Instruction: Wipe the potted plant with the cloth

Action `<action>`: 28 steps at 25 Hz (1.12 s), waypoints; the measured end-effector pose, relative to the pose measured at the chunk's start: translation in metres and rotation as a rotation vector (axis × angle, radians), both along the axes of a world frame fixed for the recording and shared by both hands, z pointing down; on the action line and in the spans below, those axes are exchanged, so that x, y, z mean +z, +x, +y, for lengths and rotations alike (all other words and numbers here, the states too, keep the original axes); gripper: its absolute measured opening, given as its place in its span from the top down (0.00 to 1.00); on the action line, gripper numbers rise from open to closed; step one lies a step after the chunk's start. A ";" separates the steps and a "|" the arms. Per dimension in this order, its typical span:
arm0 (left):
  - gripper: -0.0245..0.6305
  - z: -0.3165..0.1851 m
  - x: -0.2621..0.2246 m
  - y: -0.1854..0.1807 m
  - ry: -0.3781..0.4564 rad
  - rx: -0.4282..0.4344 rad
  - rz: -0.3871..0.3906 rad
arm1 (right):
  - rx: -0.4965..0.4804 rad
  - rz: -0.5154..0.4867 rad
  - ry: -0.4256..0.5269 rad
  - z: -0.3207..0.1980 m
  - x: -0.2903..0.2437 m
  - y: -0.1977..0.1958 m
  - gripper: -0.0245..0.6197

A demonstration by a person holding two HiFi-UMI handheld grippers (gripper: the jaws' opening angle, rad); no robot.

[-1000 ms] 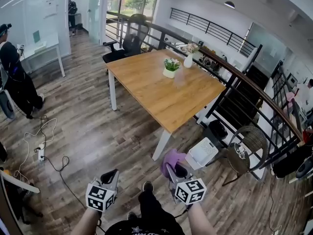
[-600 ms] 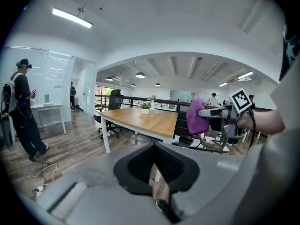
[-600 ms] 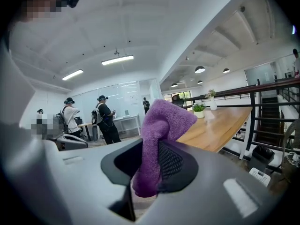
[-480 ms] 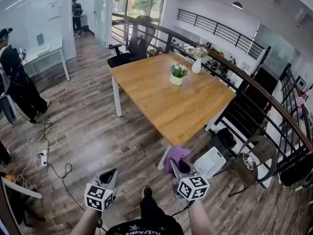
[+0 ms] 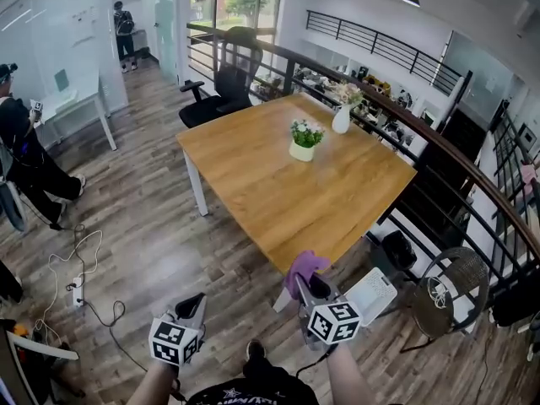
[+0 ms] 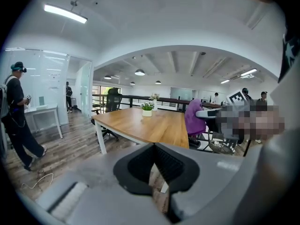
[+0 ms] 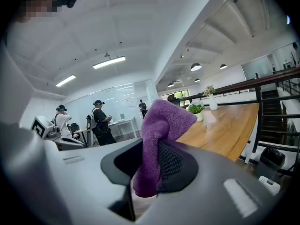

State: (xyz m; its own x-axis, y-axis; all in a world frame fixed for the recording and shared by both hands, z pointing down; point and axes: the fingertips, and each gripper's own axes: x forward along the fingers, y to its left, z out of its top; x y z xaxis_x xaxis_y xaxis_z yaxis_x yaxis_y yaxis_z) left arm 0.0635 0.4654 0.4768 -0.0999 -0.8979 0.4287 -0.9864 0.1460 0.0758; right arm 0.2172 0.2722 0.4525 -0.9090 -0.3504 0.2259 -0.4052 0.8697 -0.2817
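A small potted plant (image 5: 304, 140) with green leaves in a white pot stands toward the far side of the wooden table (image 5: 253, 184); it also shows small in the left gripper view as the potted plant (image 6: 147, 108) and in the right gripper view as the potted plant (image 7: 196, 110). My right gripper (image 5: 304, 285) is shut on a purple cloth (image 5: 302, 268), which sticks up from its jaws at the table's near corner; the purple cloth (image 7: 159, 139) fills the jaw gap. My left gripper (image 5: 191, 304) hangs over the floor, left of the table, shut and empty.
A white vase (image 5: 341, 121) with flowers stands behind the plant. A black office chair (image 5: 221, 87) is at the table's far end. A railing (image 5: 439, 175) runs along the right. A white box (image 5: 374, 294), a wicker chair (image 5: 451, 285) and floor cables (image 5: 80, 264) lie nearby. People stand at the left.
Both grippers have moved forward toward the table; the cloth now reaches the table's near corner. The table and plant look closer. The jaws have not changed.
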 end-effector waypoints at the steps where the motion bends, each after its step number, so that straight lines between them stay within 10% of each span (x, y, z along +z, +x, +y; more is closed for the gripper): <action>1: 0.96 -0.011 -0.001 -0.003 -0.001 0.002 0.000 | 0.003 -0.001 -0.004 -0.013 0.000 -0.003 0.83; 28: 0.96 -0.183 -0.005 -0.065 -0.033 0.070 -0.047 | 0.105 -0.025 -0.075 -0.185 0.014 -0.039 0.83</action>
State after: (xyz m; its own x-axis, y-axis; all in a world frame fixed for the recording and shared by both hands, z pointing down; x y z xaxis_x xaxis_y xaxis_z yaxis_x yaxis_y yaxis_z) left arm -0.0019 0.2825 0.4721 -0.0576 -0.8888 0.4548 -0.9966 0.0778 0.0259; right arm 0.1786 0.0869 0.4660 -0.8738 -0.4271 0.2325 -0.4850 0.7989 -0.3557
